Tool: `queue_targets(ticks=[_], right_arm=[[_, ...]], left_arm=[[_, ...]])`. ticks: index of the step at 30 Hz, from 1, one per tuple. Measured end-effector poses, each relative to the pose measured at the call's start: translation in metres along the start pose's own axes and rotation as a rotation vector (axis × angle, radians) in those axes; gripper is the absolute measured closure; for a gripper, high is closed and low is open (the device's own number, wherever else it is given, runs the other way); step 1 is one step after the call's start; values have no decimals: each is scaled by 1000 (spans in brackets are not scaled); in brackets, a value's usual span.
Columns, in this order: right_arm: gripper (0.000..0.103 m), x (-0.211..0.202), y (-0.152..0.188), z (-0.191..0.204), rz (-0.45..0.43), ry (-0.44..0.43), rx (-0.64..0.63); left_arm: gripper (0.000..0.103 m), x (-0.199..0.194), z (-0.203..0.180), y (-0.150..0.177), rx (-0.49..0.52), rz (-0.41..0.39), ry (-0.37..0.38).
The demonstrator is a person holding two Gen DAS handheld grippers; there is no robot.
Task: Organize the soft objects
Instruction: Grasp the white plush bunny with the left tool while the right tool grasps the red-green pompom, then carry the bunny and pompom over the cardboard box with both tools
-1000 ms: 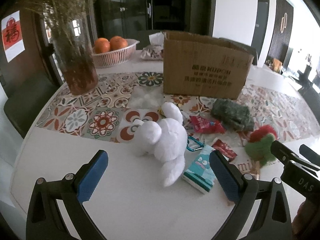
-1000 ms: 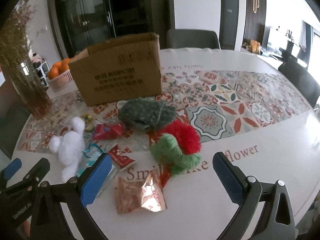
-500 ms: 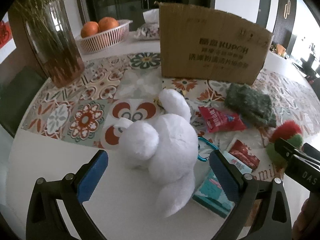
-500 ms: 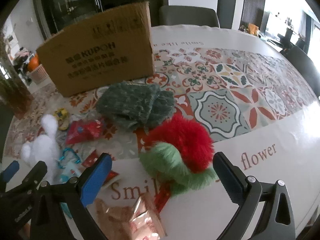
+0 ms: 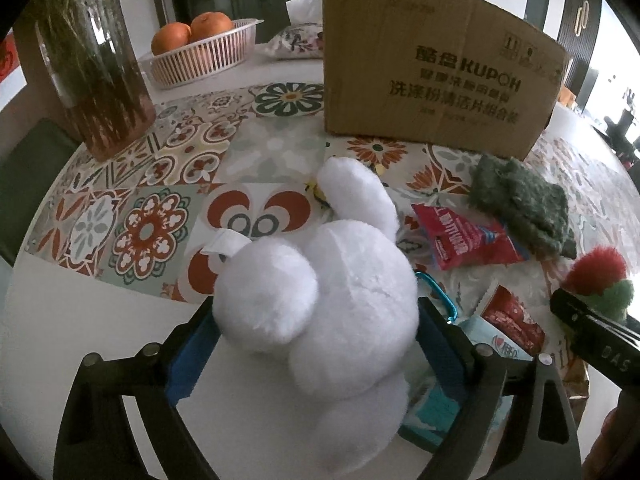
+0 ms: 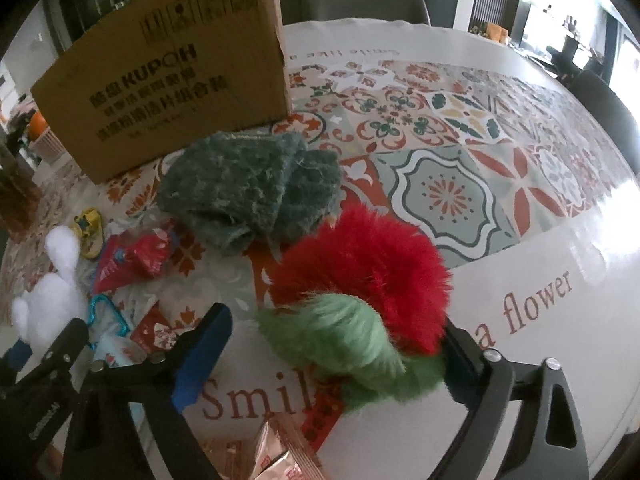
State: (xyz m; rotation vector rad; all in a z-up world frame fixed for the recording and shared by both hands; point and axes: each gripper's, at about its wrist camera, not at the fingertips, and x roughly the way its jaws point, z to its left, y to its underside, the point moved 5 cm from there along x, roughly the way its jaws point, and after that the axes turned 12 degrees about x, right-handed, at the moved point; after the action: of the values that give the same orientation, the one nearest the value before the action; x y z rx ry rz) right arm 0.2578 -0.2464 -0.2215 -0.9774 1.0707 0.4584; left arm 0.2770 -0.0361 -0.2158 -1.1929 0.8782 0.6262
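Observation:
A white plush bunny (image 5: 332,292) lies on the table, and my left gripper (image 5: 316,308) straddles it with a blue pad close against each flank. Its jaws are closing and the plush shows no squeeze. A fluffy red and green plush (image 6: 360,292) sits between the fingers of my right gripper (image 6: 335,318), whose jaws are also closing. The right pad touches the fur while a gap remains at the left pad (image 6: 204,356). A dark green knitted cloth (image 6: 252,184) lies behind it. The brown cardboard box (image 5: 436,68) stands upright at the back.
Red snack packets (image 5: 460,240), a teal tissue pack (image 5: 436,408), a blue carabiner (image 6: 108,312) and a foil packet (image 6: 272,460) lie among the toys. A glass vase (image 5: 100,76) and a basket of oranges (image 5: 200,56) stand at the back left.
Both grippers came down and forward onto their plush toys, which now fill the space between the fingers. Both pairs of jaws have narrowed since half a second ago.

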Motion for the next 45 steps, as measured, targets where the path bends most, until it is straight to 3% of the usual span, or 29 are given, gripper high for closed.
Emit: queue_targets(ticks=[5,10,13,20,32,45], right_arm=[[33,5,2,-2,18,4,11],[56,2,2,-5,7,24,7],[61,0,1,-6,7,17,7],[64,-12,4,-5,-14,-15,-6],[64,-65,-7,0,-147,-69,-31],[64,-122,-24,12,-246,-212,-63]], left_arm=[[13,-1,-1,1,9,-5,-5],[14,-5,-3,3,20,-3,-3],[14,-8,-4,6,21,-7,-2],[14,-24,-2,7,13,-36,-8],[14,-73,-1,-6,27,-151,1],[14,-120,-8,-42,68,-252,111]])
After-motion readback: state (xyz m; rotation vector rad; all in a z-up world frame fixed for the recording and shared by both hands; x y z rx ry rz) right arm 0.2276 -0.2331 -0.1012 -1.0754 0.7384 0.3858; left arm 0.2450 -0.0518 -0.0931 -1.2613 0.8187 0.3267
